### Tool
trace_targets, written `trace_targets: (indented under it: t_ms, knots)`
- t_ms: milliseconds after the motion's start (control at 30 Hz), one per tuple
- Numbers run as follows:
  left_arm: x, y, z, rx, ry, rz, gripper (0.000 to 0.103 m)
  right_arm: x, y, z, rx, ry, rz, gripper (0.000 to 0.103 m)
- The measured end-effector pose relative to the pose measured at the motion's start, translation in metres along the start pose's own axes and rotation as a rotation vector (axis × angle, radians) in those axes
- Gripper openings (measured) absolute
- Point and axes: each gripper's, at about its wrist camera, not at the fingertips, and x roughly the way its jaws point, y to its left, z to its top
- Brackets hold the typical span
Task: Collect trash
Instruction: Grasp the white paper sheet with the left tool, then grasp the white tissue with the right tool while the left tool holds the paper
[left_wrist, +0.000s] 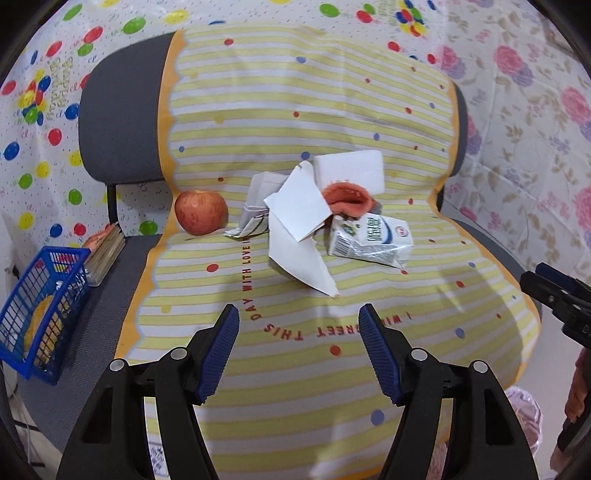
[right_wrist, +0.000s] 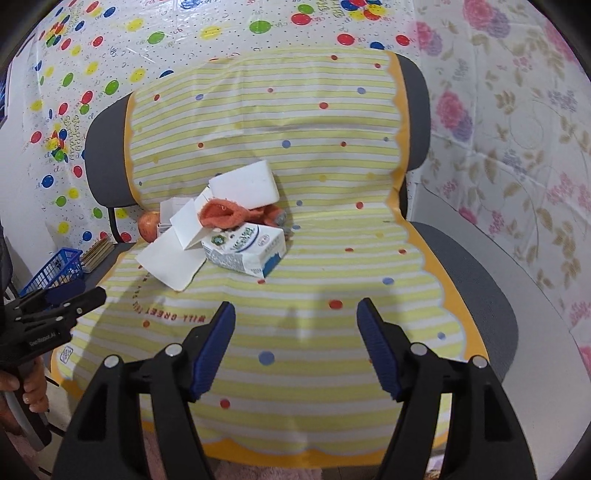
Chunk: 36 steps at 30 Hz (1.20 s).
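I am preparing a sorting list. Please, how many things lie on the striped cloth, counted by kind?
Apple: 1
Milk carton: 1
White foam block: 1
Orange sock: 1
White paper or card pieces: 2, perhaps more where they overlap
Total: 6

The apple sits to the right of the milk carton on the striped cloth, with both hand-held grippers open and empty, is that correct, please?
Not quite: the apple sits to the left of the milk carton, beyond the folded paper, as the left wrist view shows. The rest holds: both lie on the striped cloth, and the left hand-held gripper and right hand-held gripper are open and empty.
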Motion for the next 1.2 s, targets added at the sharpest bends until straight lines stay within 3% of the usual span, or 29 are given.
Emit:
trace_targets:
  t_ms: [300,333,433,500,567,667,767,900,967,1200]
  knots:
    - [0.064,0.010,0.025,-0.090,0.073,-0.020,0.066,0.040,0.008,0.014,-0.002,0.028,0.008,0.067]
    - [0.073,0.010,0.029,-0.098,0.085,-0.019,0.064,0.043,0.009,0.015,-0.002,0.032,0.006,0.062]
    - [0.096,0.011,0.037,-0.122,0.117,-0.033,0.052,0.052,0.006,0.015,0.000,0.048,0.005,0.043]
    - [0.108,0.012,0.040,-0.139,0.141,-0.037,0.045,0.055,0.005,0.015,-0.002,0.058,0.007,0.037]
    - [0.116,0.014,0.043,-0.165,0.162,-0.058,0.021,0.057,0.004,0.015,-0.006,0.064,0.004,0.037]
    - [0.104,0.013,0.042,-0.155,0.132,-0.063,0.007,0.056,0.001,0.013,-0.004,0.069,0.001,0.037]
    - [0.076,0.009,0.041,-0.086,0.063,-0.008,0.001,0.056,0.000,0.012,0.001,0.072,0.001,0.037]
    - [0.038,0.013,0.032,-0.008,0.007,0.044,0.001,0.056,0.006,0.010,-0.005,0.077,0.017,0.037]
    - [0.026,0.023,0.027,-0.028,-0.002,0.047,0.000,0.055,0.012,0.009,-0.016,0.078,0.025,0.038]
    - [-0.003,0.063,0.018,-0.117,-0.038,0.082,0.000,0.060,0.035,0.011,-0.055,0.087,0.057,0.055]
